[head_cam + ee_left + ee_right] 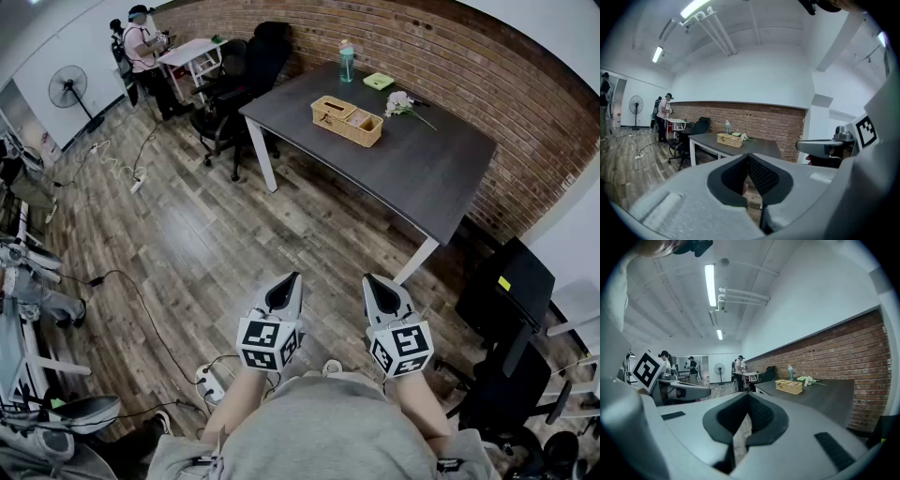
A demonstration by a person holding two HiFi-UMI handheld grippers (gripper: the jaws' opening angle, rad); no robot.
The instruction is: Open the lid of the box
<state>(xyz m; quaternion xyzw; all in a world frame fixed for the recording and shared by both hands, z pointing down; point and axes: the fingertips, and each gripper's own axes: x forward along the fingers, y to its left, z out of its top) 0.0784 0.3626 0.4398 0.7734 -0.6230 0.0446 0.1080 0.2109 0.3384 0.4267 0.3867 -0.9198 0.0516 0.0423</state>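
Box (347, 121) is a wicker one sitting on the dark tabletop (422, 173) next to the brick wall (441, 47), well apart from both grippers; it's too far off to tell how the lid sits. Around it on the tabletop: a teal bottle (346, 61), a green dish (379, 81) and some white flowers (401, 103). Left gripper (287, 284) and right gripper (375, 283) are side by side over the wooden floor (187, 234), close to the person's body, both aimed toward the table. Jaws on both are clenched tight with nothing in them
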